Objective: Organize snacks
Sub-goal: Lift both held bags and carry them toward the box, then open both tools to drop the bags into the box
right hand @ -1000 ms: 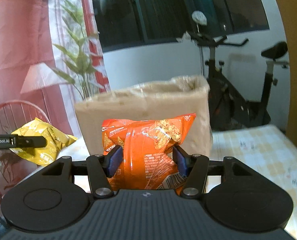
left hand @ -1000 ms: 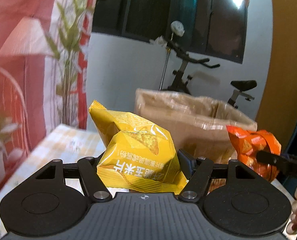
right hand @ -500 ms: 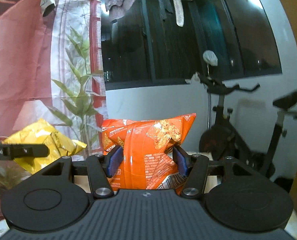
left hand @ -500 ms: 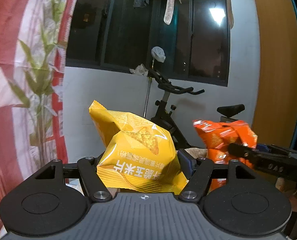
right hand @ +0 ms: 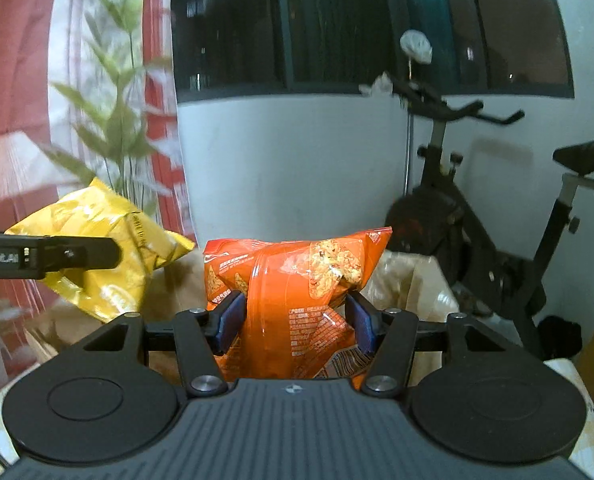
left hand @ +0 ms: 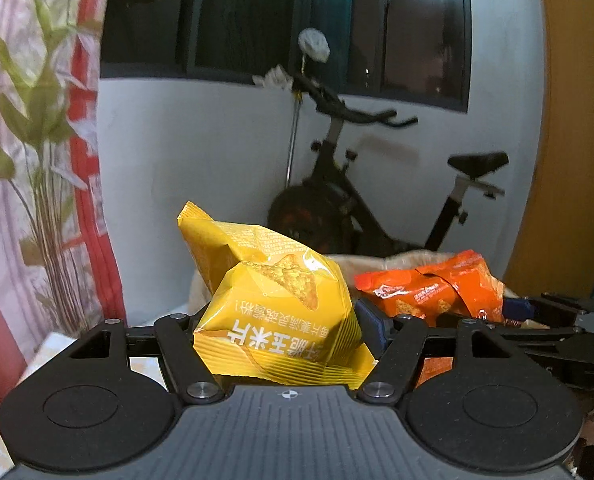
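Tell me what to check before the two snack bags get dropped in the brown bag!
1. Left gripper pinches the crinkly yellow chip bag: ok.
2. Right gripper pinches the shiny orange chip bag: ok.
3. Tan paper bag's rim sits below and behind both snacks: ok.
4. Paper bag mouth open: ok, its rim shows spread in the right wrist view.
5. Room left inside the paper bag: cannot tell, its inside is hidden.
6. Snacks apart, not tangled: ok.

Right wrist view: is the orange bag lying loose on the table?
No: the orange bag is clamped upright in the right gripper, its blue pads pressing both sides.
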